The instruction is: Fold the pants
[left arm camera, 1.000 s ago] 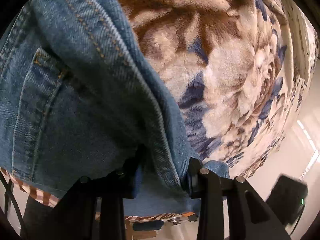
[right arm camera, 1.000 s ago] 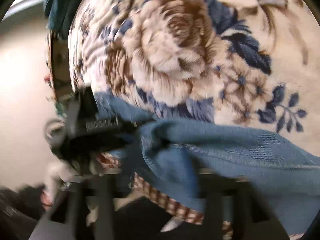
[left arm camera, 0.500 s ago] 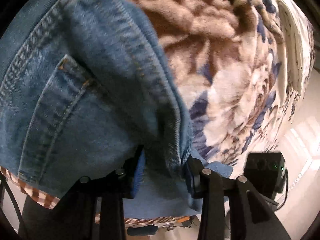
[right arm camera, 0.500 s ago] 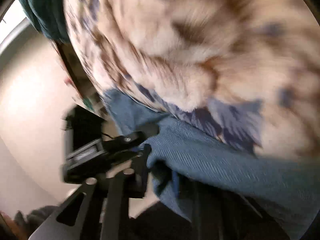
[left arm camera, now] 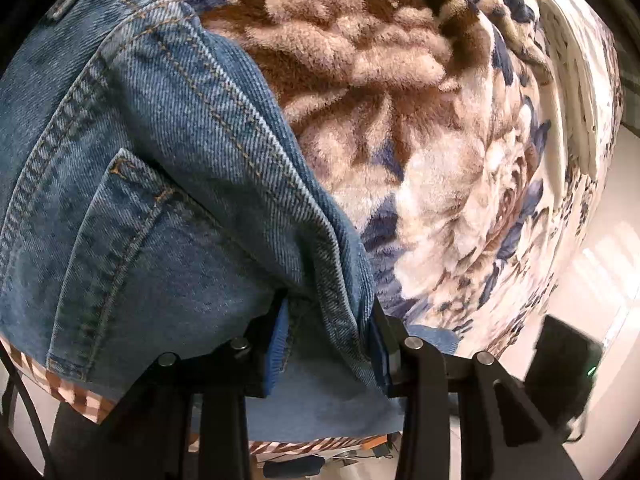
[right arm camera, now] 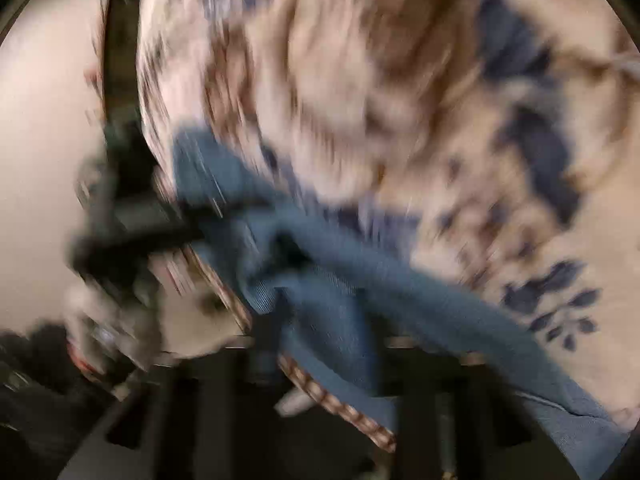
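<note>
Two grippers at jeans [left arm camera: 168, 208] on floral blanket [left arm camera: 420, 128]. Left gripper [left arm camera: 328, 344] clamped on denim fold near back pocket. Right gripper [right arm camera: 320, 344] jaws just opening, denim between them; view blurred, grip cannot be told.

- Ahead of my left tongs [left arm camera: 326, 332] the jeans [left arm camera: 152, 208] bunch up and block the left side.
- To the right, the floral blanket [left arm camera: 420, 128] lies flat and open.
- A white ribbed object [left arm camera: 568, 92] sits at its far edge.
- My right view is blurred; denim crowds the foreground.
</note>
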A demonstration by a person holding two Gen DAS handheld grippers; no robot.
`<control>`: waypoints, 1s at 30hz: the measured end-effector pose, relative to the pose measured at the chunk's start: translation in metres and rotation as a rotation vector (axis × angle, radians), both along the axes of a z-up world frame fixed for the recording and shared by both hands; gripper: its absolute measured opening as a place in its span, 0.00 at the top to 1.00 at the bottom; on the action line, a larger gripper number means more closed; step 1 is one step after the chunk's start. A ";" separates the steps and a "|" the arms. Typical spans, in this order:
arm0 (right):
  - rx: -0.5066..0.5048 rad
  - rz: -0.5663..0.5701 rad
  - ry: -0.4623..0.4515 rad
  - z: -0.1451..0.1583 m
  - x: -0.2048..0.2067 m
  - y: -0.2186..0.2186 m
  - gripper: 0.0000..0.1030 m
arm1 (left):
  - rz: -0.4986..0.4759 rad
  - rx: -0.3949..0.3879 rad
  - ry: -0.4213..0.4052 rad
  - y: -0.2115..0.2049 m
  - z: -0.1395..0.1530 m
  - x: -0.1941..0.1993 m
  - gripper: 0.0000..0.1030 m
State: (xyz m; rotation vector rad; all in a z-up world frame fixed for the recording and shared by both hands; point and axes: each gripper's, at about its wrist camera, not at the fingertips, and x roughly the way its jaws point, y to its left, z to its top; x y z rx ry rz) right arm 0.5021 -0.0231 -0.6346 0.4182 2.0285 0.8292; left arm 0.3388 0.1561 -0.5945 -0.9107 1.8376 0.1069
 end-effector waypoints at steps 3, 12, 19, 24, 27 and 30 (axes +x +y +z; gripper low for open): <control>-0.058 0.152 -0.013 -0.011 -0.026 0.013 0.57 | -0.014 0.002 -0.004 0.001 0.000 0.001 0.66; -0.220 -0.278 -0.098 0.031 -0.013 -0.041 0.92 | -0.083 0.017 -0.062 -0.008 0.011 0.013 0.63; -0.212 -0.437 0.031 0.002 -0.010 -0.079 0.88 | -0.168 0.071 -0.186 -0.007 0.040 0.024 0.55; -0.151 -0.366 -0.095 0.032 0.016 -0.047 0.29 | -0.276 0.182 -0.280 -0.009 0.063 0.027 0.34; -0.108 -0.241 -0.068 0.013 0.021 -0.004 0.29 | -0.364 0.303 -0.325 -0.013 0.065 0.027 0.34; -0.122 -0.117 0.002 -0.016 0.018 0.038 0.86 | -0.366 0.346 -0.342 -0.006 0.061 0.023 0.34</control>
